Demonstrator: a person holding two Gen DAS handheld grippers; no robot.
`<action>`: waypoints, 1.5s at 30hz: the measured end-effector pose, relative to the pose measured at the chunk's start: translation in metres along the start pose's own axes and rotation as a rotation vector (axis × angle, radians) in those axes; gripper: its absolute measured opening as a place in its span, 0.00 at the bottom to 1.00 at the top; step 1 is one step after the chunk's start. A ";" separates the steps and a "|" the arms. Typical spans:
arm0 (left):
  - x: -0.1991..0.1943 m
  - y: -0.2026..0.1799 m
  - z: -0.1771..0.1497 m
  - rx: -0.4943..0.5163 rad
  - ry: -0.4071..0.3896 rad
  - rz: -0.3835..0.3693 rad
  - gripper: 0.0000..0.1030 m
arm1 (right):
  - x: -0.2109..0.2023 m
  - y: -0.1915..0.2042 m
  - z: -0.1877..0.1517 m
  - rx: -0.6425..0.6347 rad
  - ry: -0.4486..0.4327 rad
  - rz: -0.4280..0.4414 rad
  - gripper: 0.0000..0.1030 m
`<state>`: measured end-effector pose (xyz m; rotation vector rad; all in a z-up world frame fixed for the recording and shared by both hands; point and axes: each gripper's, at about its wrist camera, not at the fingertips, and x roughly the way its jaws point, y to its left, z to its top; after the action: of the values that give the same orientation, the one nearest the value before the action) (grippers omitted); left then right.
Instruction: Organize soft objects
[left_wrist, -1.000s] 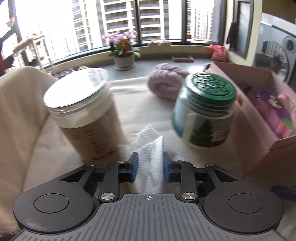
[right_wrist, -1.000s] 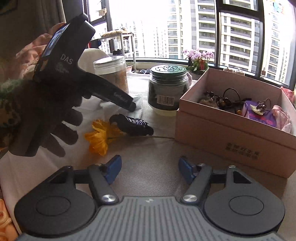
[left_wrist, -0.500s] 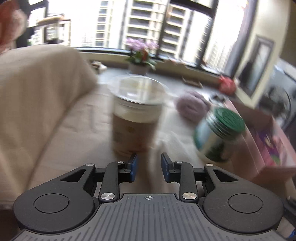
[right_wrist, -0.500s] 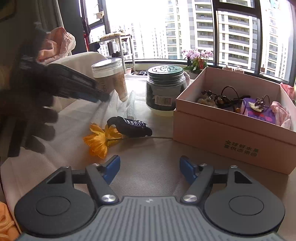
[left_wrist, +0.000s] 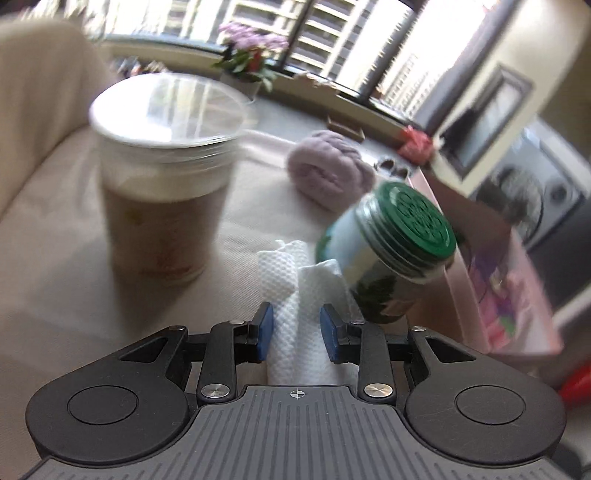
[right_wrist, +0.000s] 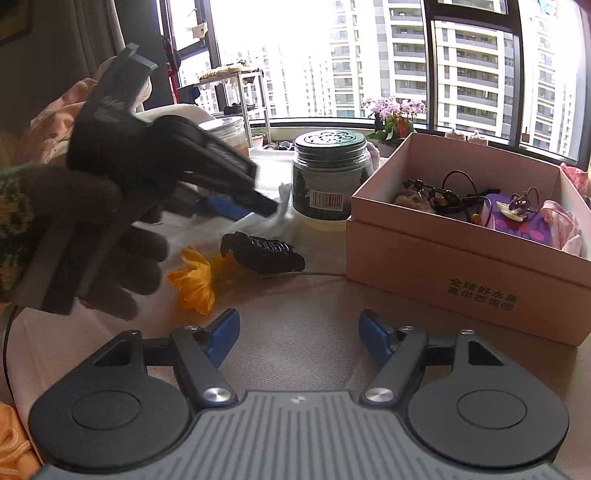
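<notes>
— Tissue first: where does the crumpled white paper tissue (left_wrist: 295, 317) sit?

— Between the blue fingertips of the left gripper (left_wrist: 296, 331), on the beige cloth-covered table (left_wrist: 55, 258). The jaws stand close on either side of it, but whether they truly pinch it I cannot tell.

— What stands around it?

— On the left, a clear plastic jar with brown contents and a see-through lid (left_wrist: 162, 177). On the right, a glass jar with a green embossed lid (left_wrist: 391, 251), just beside the tissue. Farther off lies a lilac ball of soft yarn (left_wrist: 325, 177).

— And the right gripper (right_wrist: 299, 336)?

— Its jaws are wide apart with nothing between them, held over bare cloth near the front.

— What lies ahead of it?

— An orange fabric flower (right_wrist: 199, 280) touching a black ribbed hair clip (right_wrist: 262, 251). To the right sits an open pink cardboard box (right_wrist: 443, 258) holding hair ties and a purple pouch. On the left, a dark-gloved hand (right_wrist: 110, 240) grips the other tool, whose tip reaches the tissue beside the green-lidded jar.
</notes>
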<state>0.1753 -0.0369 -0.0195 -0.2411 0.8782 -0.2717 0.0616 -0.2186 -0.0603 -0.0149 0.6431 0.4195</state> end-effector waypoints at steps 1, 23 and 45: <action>0.000 -0.005 0.000 0.039 0.002 0.017 0.31 | 0.000 0.000 0.000 0.000 0.001 0.001 0.70; 0.027 -0.052 0.008 0.300 0.064 0.097 0.49 | 0.002 0.001 0.000 0.002 0.010 0.003 0.79; -0.015 0.026 -0.017 0.270 -0.066 -0.125 0.12 | 0.170 -0.018 0.252 0.003 0.427 -0.148 0.79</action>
<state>0.1566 -0.0092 -0.0274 -0.0533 0.7532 -0.4919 0.3365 -0.1357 0.0403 -0.1515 1.0559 0.2721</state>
